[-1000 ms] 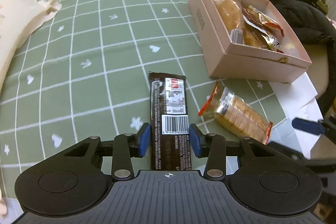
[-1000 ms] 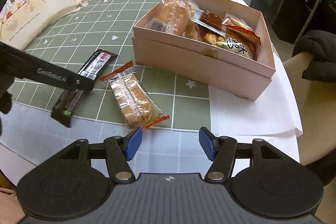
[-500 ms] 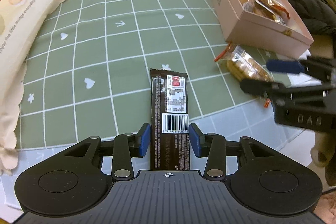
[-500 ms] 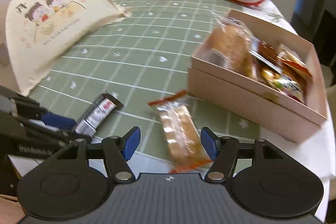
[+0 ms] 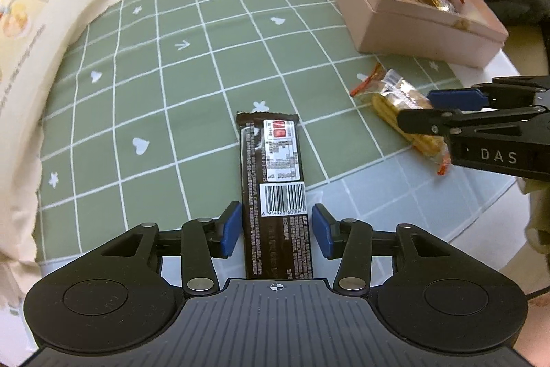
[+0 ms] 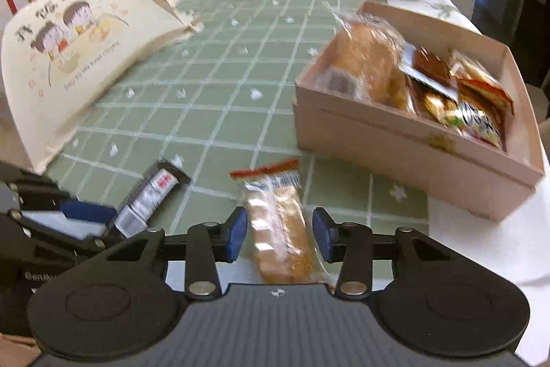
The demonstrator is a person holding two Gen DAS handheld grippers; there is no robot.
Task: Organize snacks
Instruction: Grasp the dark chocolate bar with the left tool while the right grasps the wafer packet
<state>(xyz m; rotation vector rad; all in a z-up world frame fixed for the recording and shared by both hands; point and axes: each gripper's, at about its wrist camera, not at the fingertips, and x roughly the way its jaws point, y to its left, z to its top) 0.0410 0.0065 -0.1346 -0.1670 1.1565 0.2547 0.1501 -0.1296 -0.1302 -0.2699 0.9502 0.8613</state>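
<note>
Left gripper: jaws just widened, chocolate bar lying loose between them on the green tablecloth. Right gripper: jaws just narrowed around the cracker pack, pads not quite touching; pink box of snacks beyond

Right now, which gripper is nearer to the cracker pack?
Right. The right gripper straddles the cracker pack; the left gripper sits off to its side, around the chocolate bar.
</note>
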